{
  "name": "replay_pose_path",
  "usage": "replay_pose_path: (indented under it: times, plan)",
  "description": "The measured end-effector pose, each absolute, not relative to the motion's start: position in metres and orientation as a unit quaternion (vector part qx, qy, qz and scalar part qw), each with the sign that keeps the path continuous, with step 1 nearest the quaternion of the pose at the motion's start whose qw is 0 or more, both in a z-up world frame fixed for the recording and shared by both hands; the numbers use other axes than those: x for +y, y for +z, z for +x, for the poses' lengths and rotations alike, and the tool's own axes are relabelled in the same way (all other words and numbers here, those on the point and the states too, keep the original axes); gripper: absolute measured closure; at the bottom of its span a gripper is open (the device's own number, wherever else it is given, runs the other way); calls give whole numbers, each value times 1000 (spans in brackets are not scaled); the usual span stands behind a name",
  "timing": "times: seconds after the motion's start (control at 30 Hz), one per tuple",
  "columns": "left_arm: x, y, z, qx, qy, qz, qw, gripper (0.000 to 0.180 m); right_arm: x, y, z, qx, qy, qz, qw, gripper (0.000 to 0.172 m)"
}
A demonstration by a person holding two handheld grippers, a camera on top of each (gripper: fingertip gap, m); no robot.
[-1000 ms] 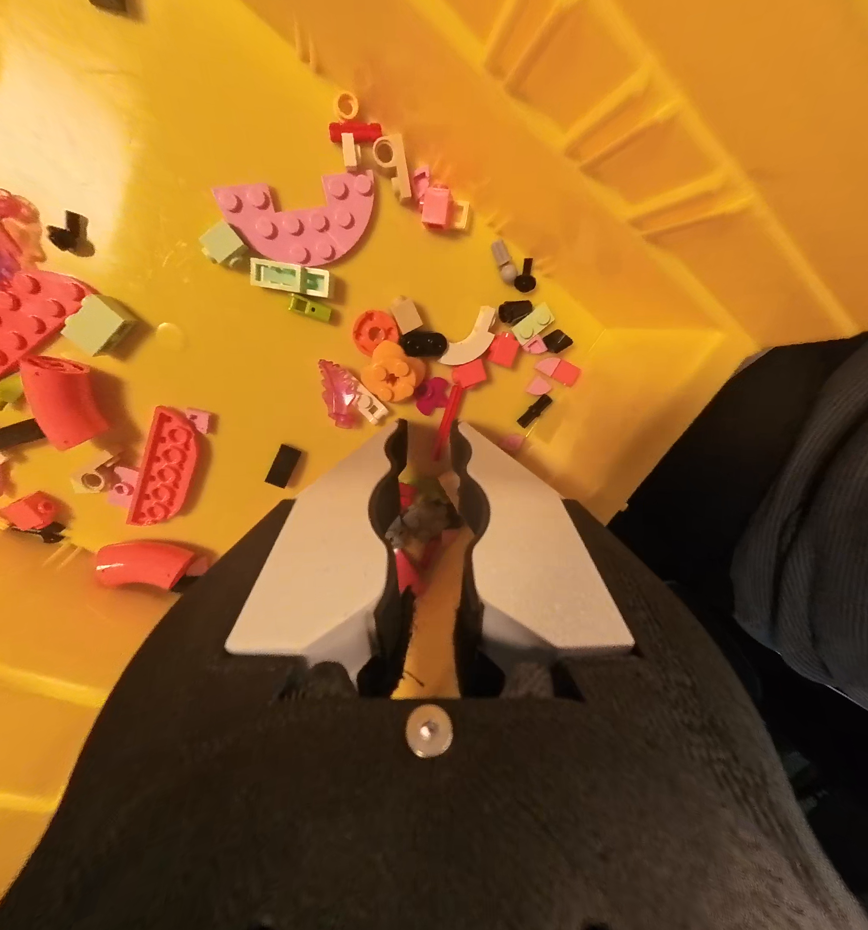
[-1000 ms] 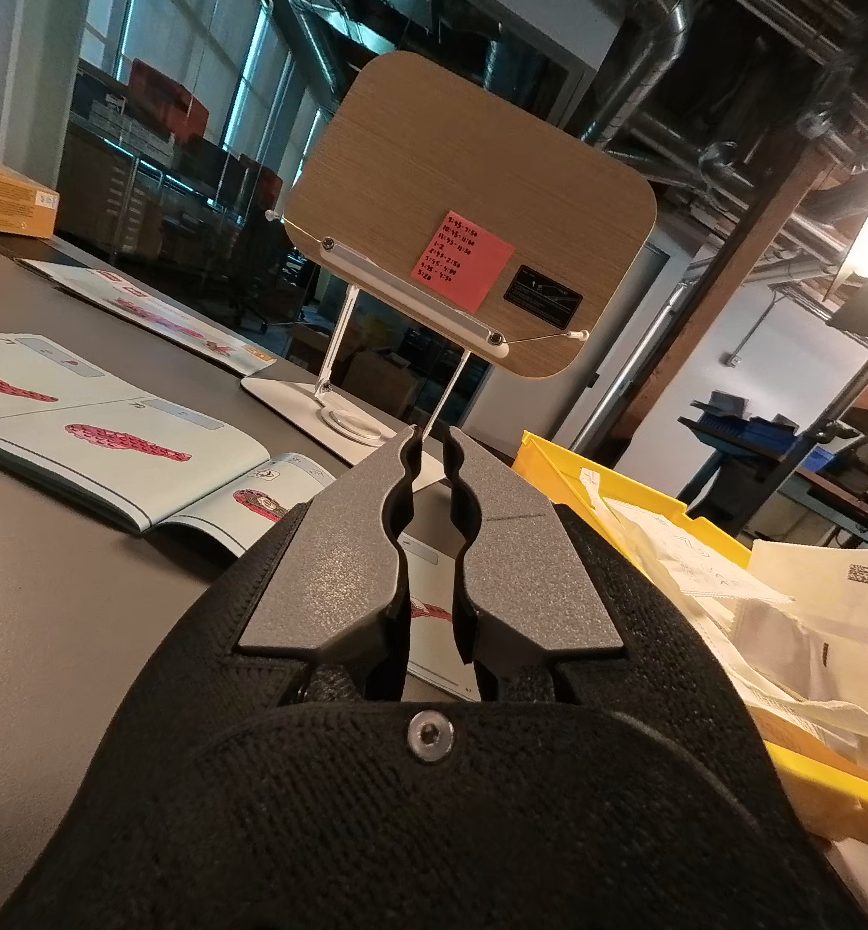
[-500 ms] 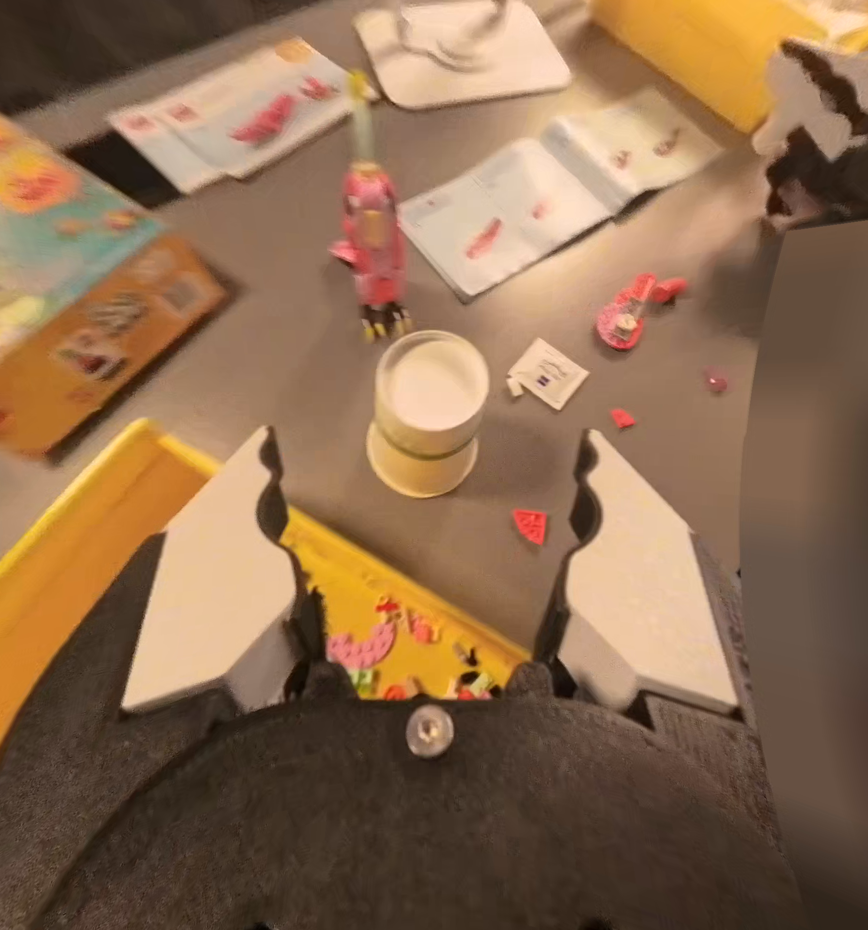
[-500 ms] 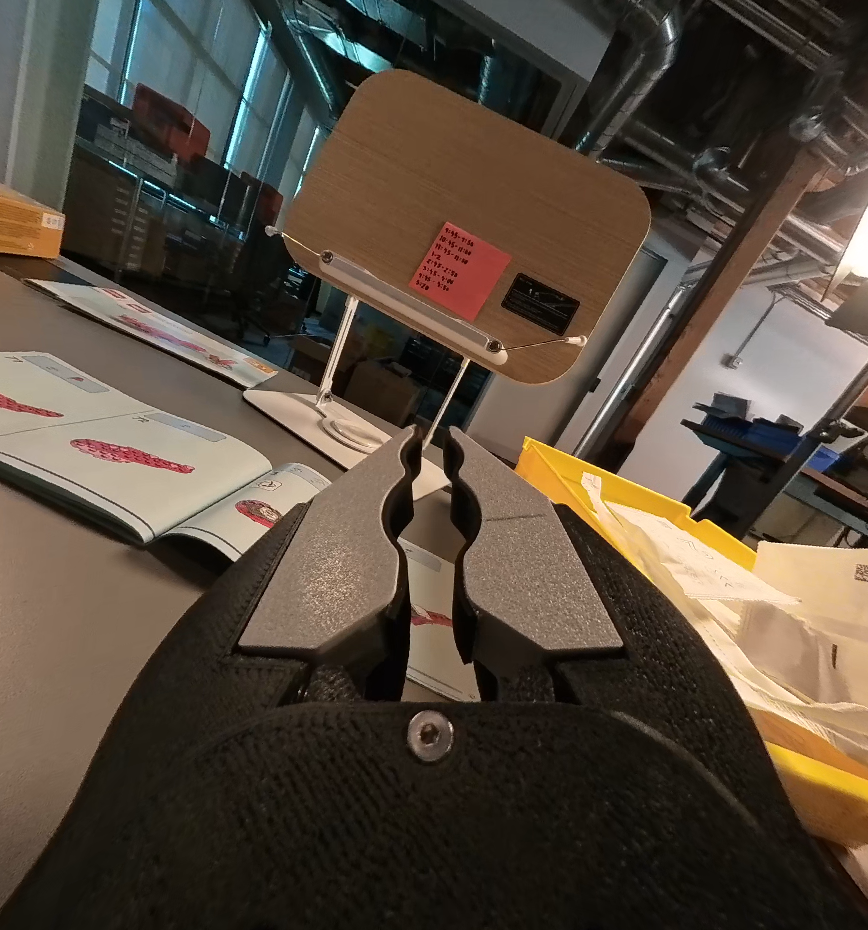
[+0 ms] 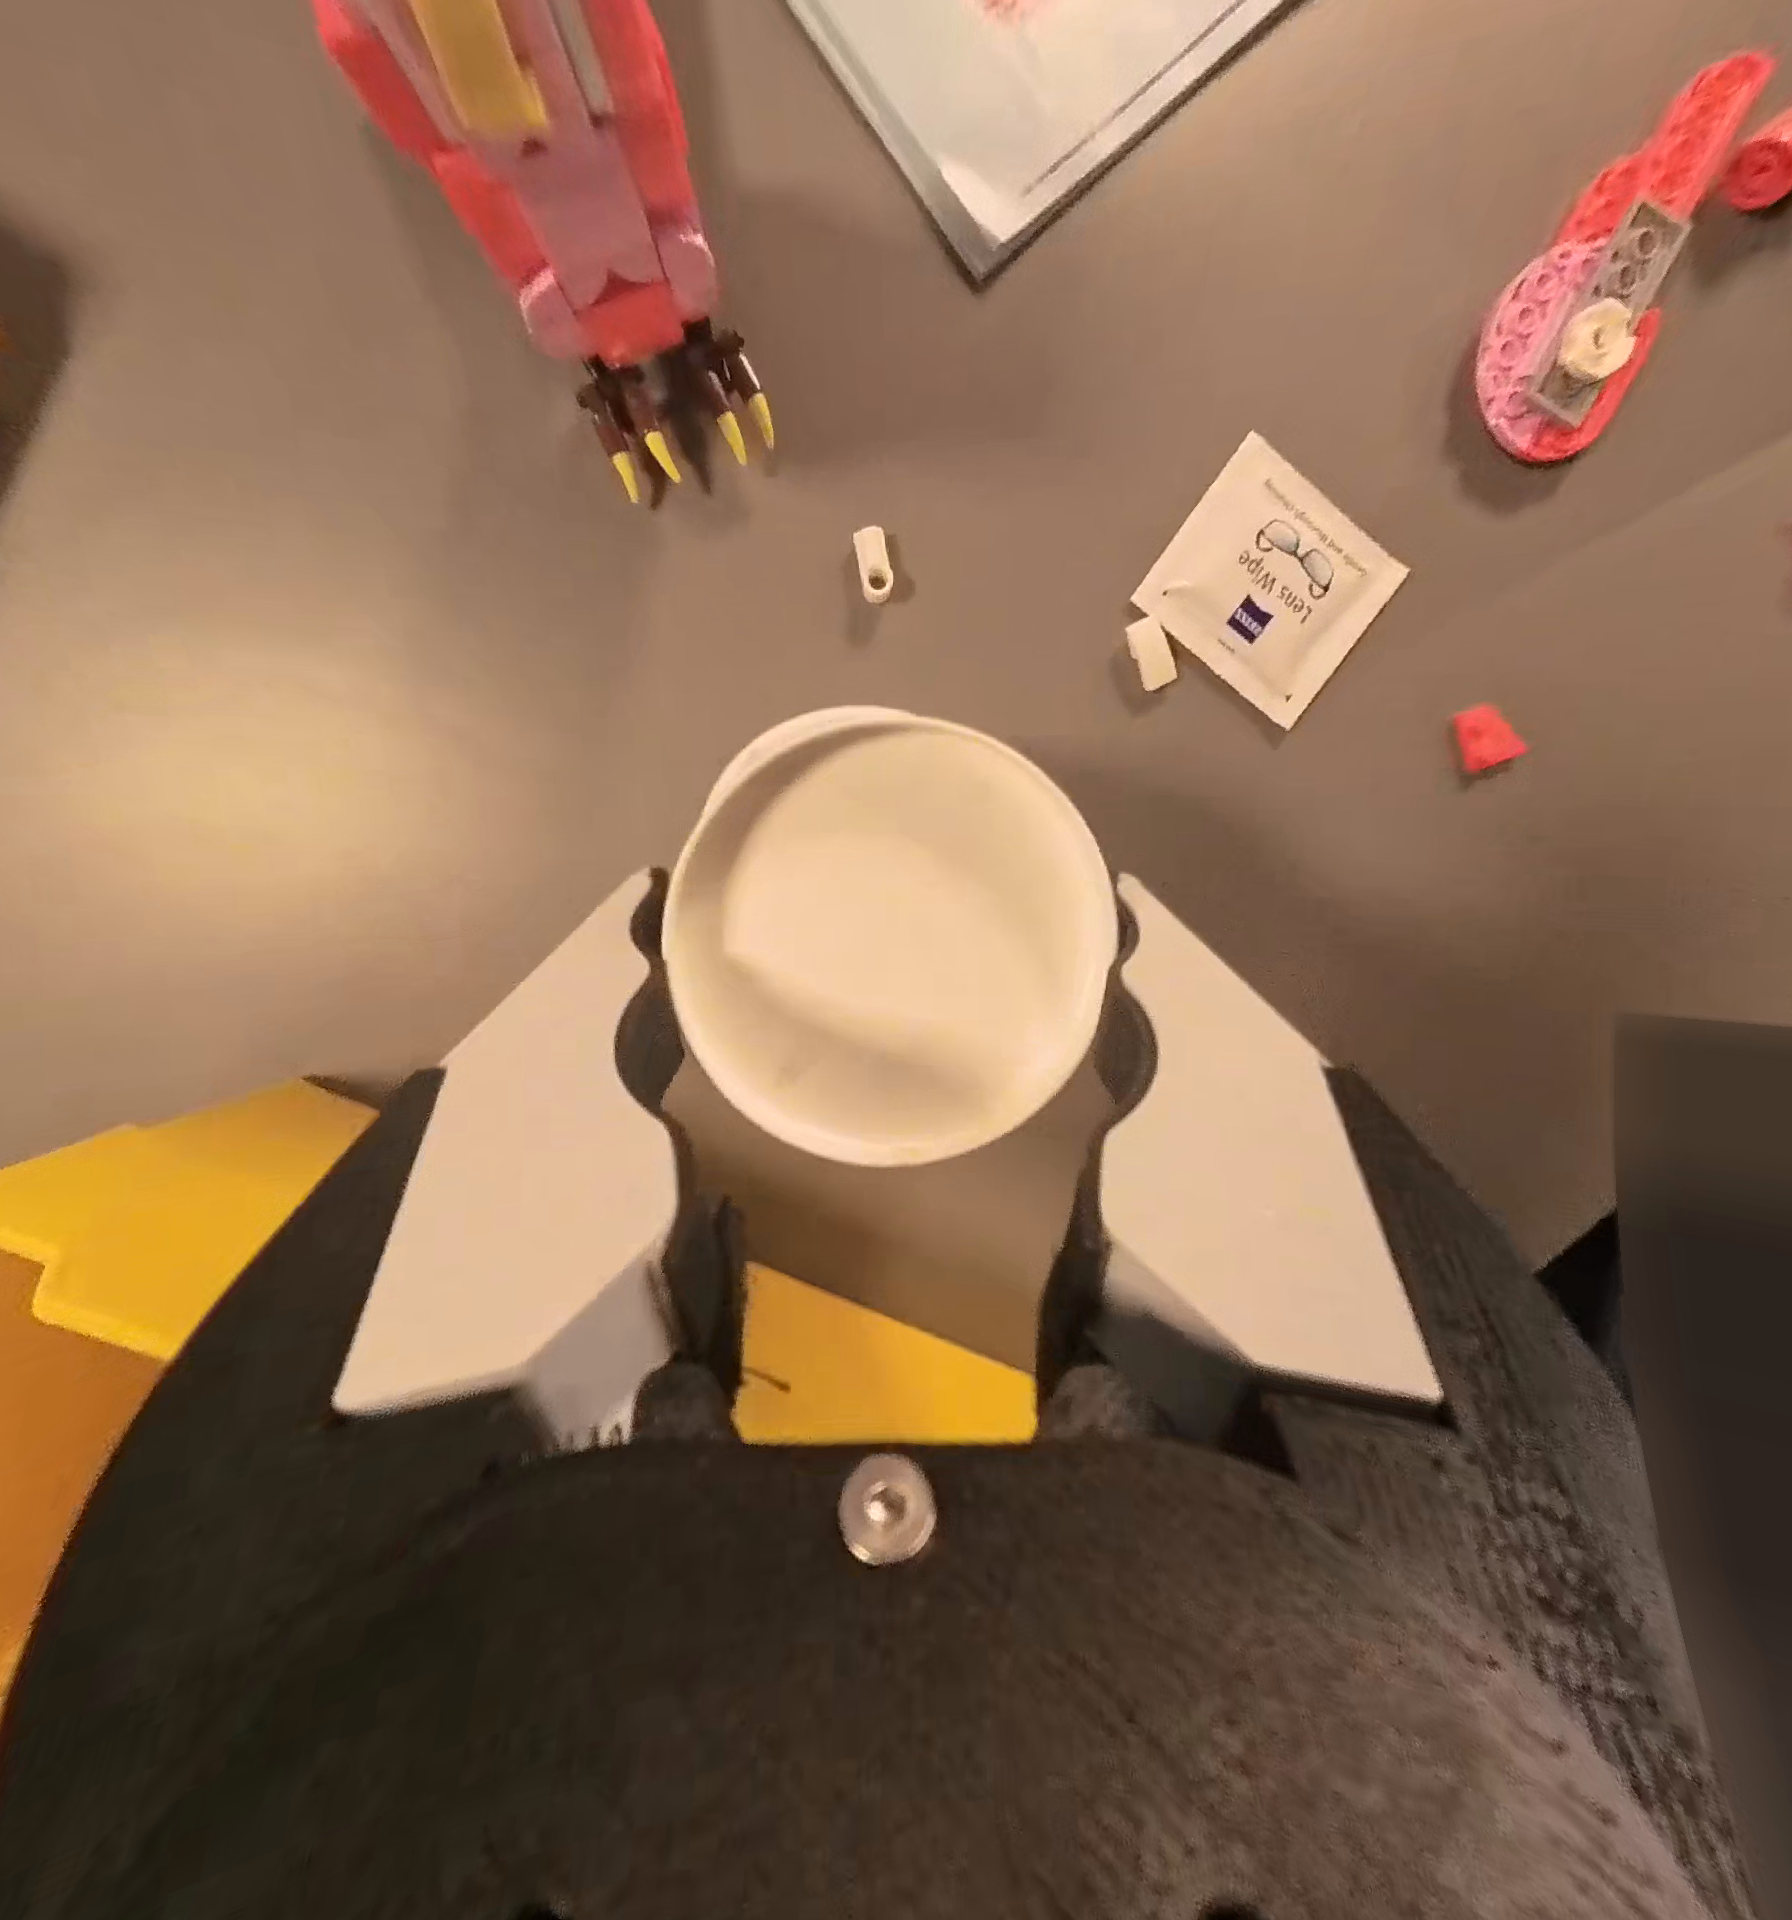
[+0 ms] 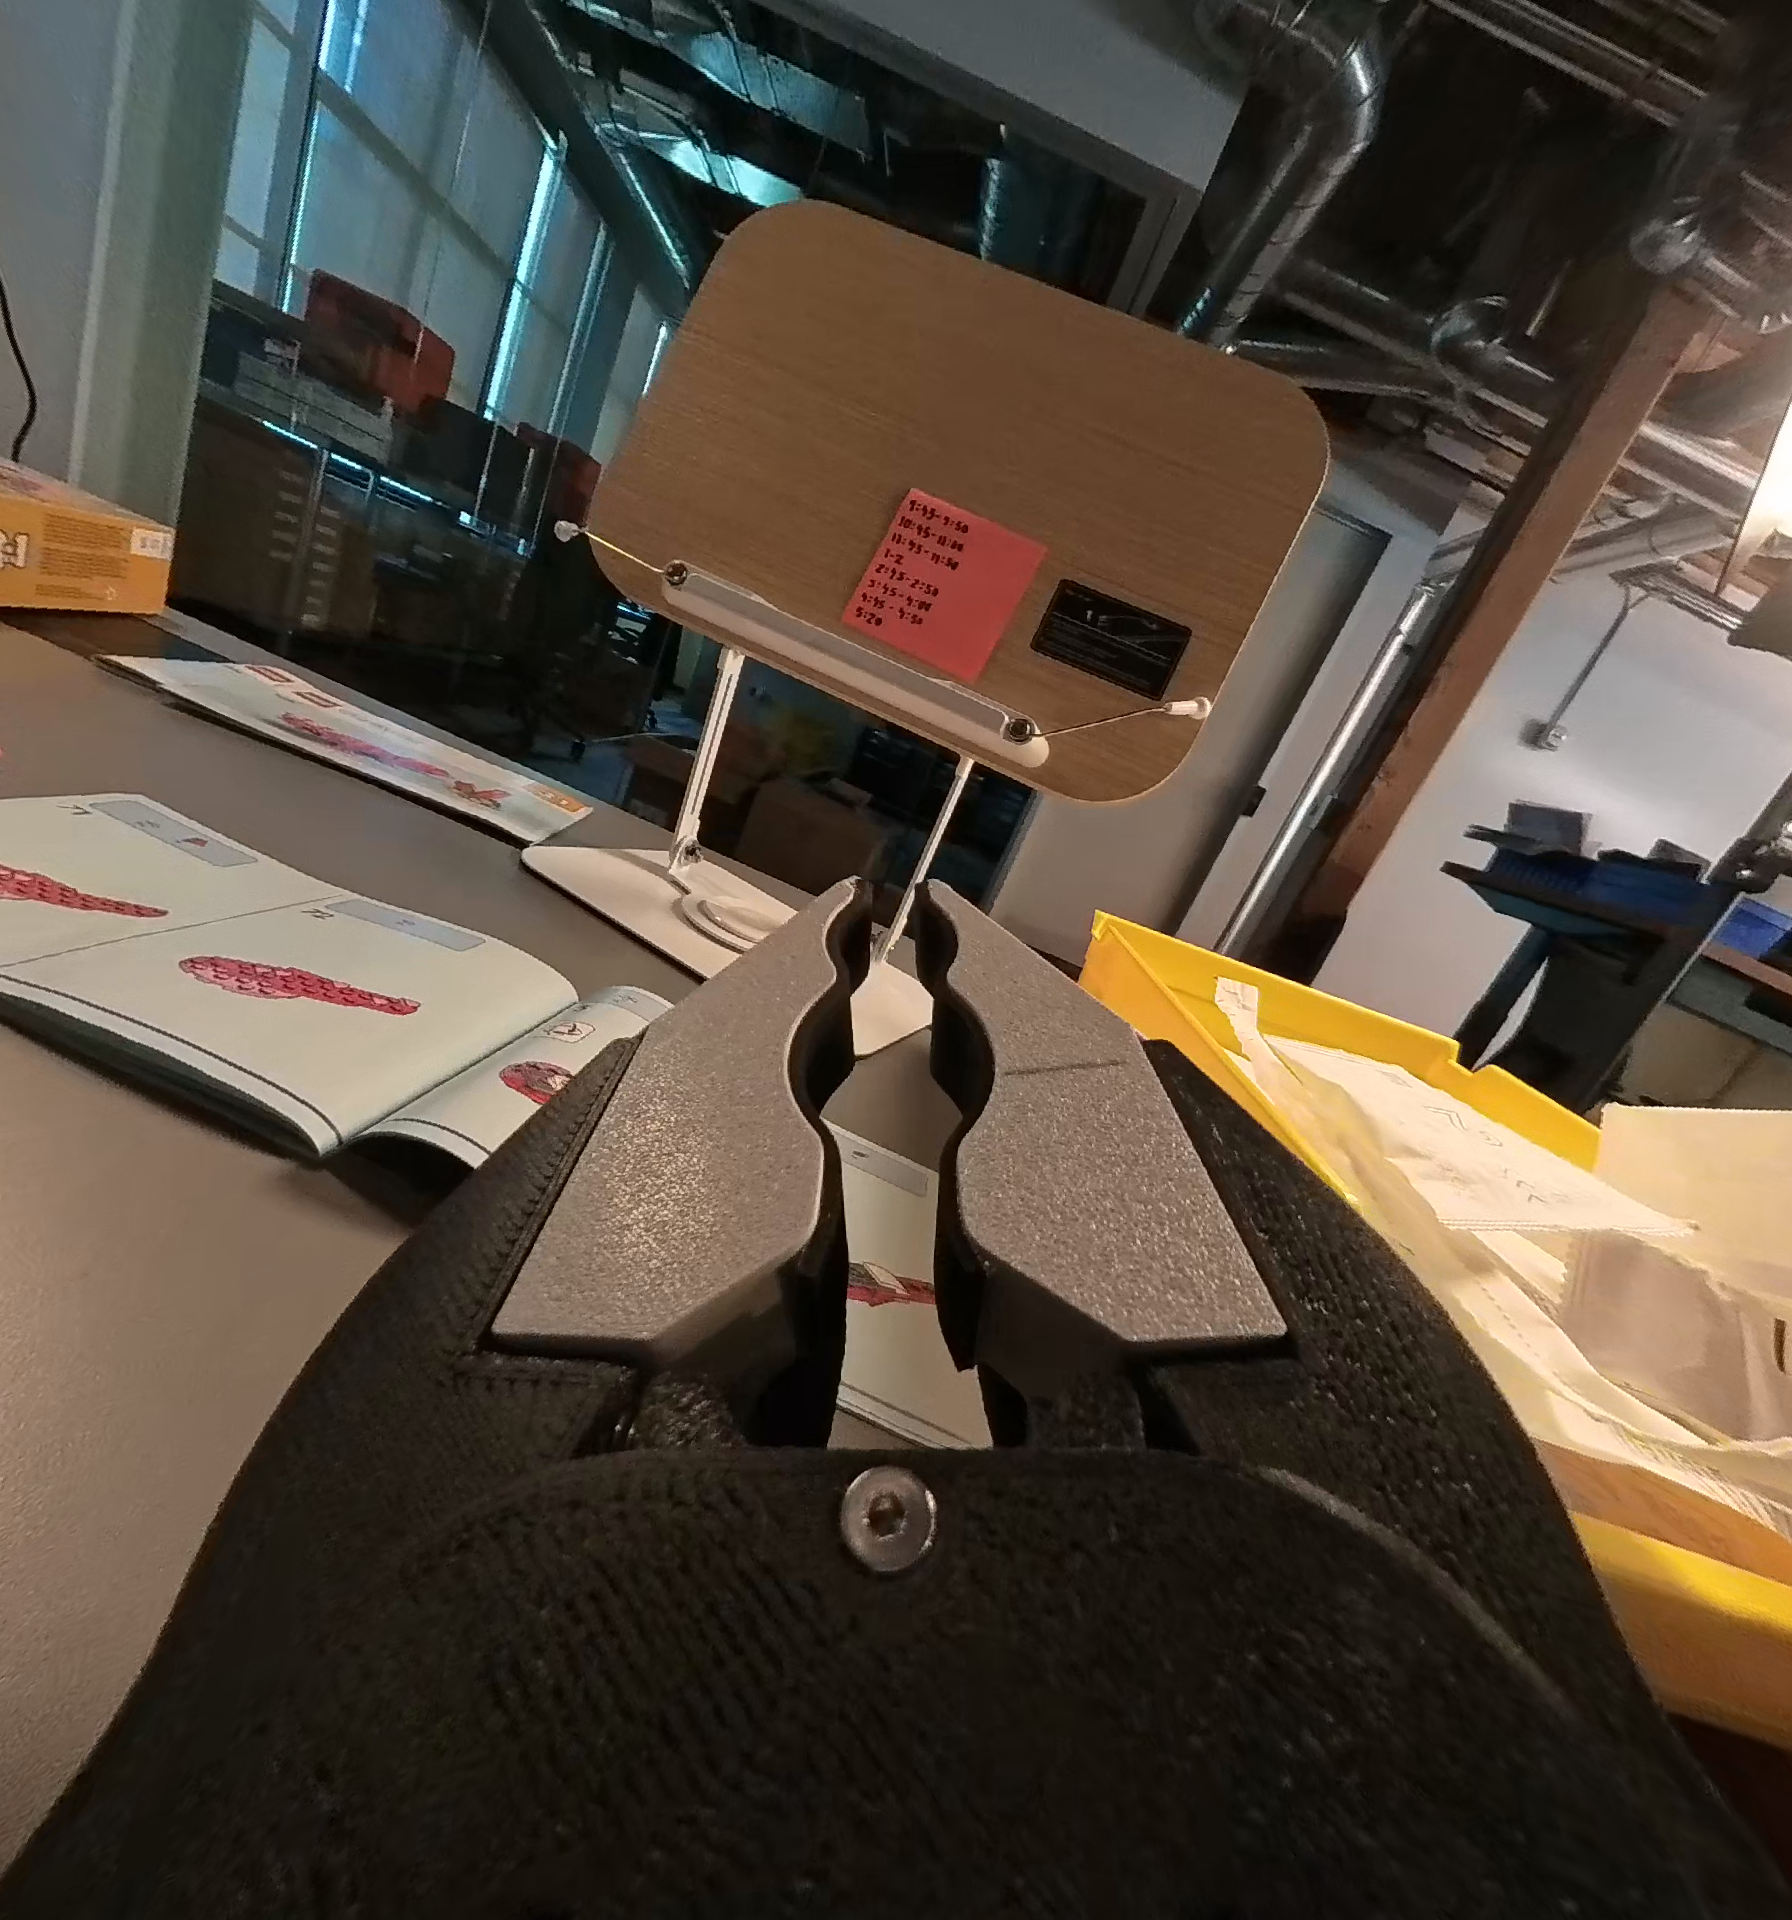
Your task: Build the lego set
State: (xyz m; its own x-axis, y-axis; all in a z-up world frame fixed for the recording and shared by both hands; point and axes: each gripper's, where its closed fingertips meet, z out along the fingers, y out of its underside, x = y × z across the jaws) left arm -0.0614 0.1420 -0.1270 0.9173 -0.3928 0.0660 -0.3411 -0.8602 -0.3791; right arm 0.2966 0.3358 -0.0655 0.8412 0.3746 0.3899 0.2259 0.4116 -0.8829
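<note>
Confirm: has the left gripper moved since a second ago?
Yes. The left gripper left the yellow bin for the grey table, its open fingers now flanking the white cup.

Left wrist view looked steeply down, close over the grey table (image 5: 248, 644), right wrist view faced low across it, open booklet (image 6: 248, 956) at 10 o'clock, shared.
</note>
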Motion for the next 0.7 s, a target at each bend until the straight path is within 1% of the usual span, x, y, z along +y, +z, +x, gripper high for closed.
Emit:
replay_pose_path:
  times: [0.1, 0.23, 0.3, 0.37, 0.5, 0.7]
  plan:
    - [136, -104, -62, 194, -82, -960, 185, 100, 335, -65, 297, -276, 50, -540, 794, 167]
    - [158, -41, -81, 146, -95, -942, 288, 100, 335, -65, 296, -277, 52, -539, 794, 166]
    - [171, -25, -99, 119, -74, -937, 321, 100, 335, -65, 296, -276, 53, -540, 794, 167]
    - [181, -34, -110, 106, -58, -943, 310, 100, 335, -65, 296, -275, 54, -540, 793, 167]
    - [188, -82, -120, 97, -37, -966, 238, 100, 335, -65, 295, -279, 55, -539, 793, 167]
    - [188, -124, -120, 78, -44, -978, 189, 99, 335, -65, 295, -281, 55, -538, 793, 167]
